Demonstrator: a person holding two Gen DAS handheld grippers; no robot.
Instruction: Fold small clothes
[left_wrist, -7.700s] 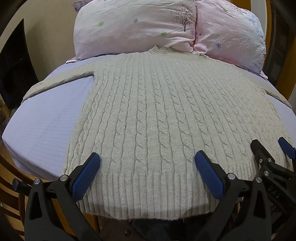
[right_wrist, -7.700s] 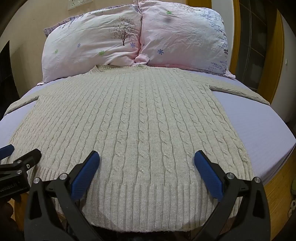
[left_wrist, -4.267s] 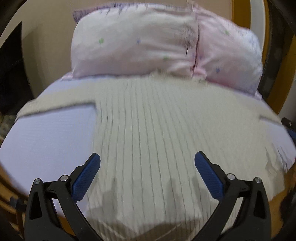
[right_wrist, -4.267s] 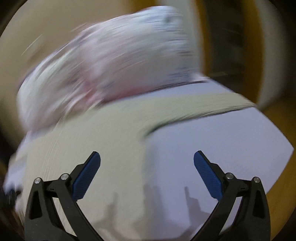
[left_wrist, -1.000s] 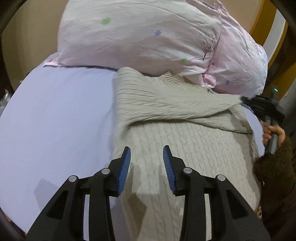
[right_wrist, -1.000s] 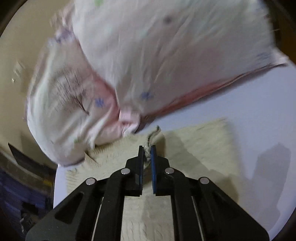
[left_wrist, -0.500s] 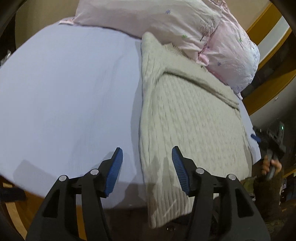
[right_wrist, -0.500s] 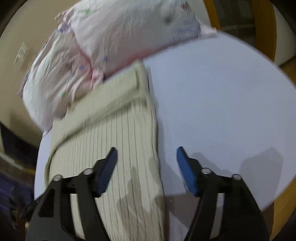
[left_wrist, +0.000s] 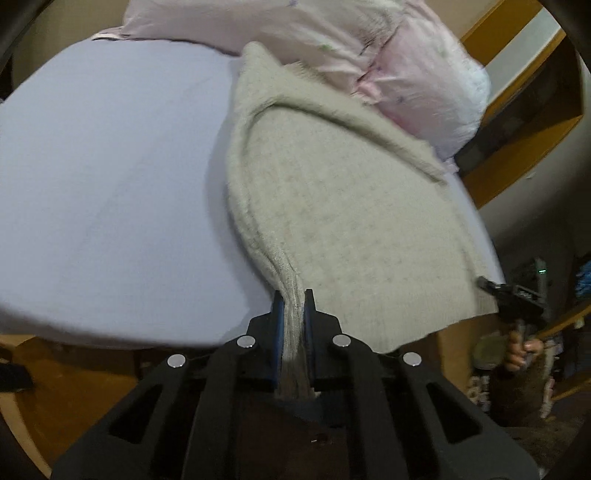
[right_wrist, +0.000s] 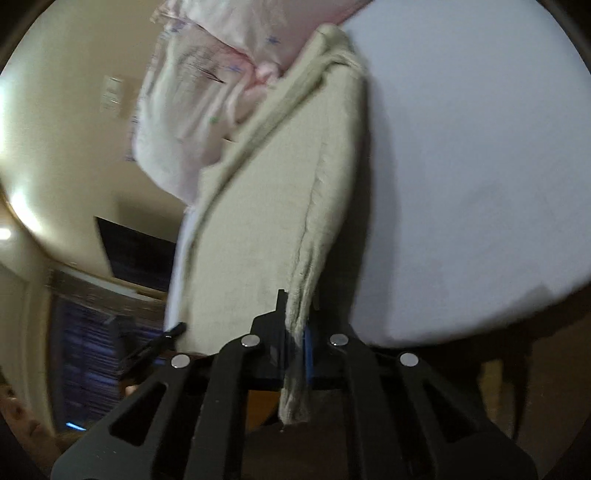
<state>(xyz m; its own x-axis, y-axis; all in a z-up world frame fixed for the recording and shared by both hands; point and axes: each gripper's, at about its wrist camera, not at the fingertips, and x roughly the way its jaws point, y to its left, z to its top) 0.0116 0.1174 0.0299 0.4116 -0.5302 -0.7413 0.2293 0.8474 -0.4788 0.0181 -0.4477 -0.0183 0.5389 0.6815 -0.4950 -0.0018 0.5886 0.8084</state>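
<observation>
A beige cable-knit sweater (left_wrist: 351, 206) lies on the lilac bed sheet (left_wrist: 110, 166) with both sleeves folded across its chest. My left gripper (left_wrist: 292, 306) is shut on the sweater's bottom left hem corner at the near bed edge. My right gripper (right_wrist: 295, 314) is shut on the bottom right hem corner of the sweater (right_wrist: 266, 206), which hangs through the jaws. The right gripper also shows in the left wrist view (left_wrist: 495, 288), at the hem's far corner. The left gripper shows in the right wrist view (right_wrist: 170, 332).
Two pink flowered pillows (left_wrist: 388, 48) lie at the head of the bed, against the sweater's collar; they also show in the right wrist view (right_wrist: 192, 96). A wooden bed frame (left_wrist: 74, 373) runs under the near edge. Bare sheet (right_wrist: 480, 166) lies on both sides of the sweater.
Half a second ago both grippers were open above the hem corners. Now each has dropped to the bed's near edge and shut on its corner of the hem.
</observation>
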